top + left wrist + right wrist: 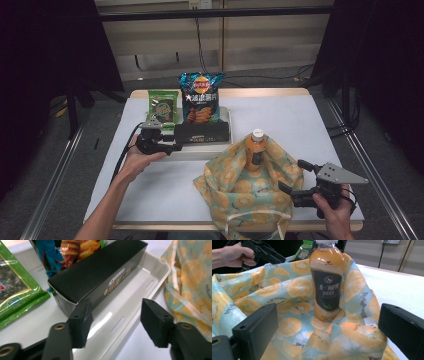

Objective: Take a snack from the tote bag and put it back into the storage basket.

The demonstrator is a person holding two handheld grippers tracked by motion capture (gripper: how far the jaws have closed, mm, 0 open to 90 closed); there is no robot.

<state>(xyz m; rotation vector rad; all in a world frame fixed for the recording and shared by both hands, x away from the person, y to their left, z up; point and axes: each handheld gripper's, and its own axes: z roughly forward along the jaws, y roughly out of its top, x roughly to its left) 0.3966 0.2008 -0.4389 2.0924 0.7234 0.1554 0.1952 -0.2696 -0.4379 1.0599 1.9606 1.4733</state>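
Left tongs (115,325) open, empty, just short of black Oreo box (100,275) lying in white tray (160,267). Right tongs (327,335) open, empty, facing upright juice bottle (327,277) in fruit-print bag (287,290), likely for packing.

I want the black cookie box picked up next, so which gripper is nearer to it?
Left. The left gripper sits right at the near-left end of the black cookie box in the white tray, jaws open. The right gripper is off beside the fruit-print bag.
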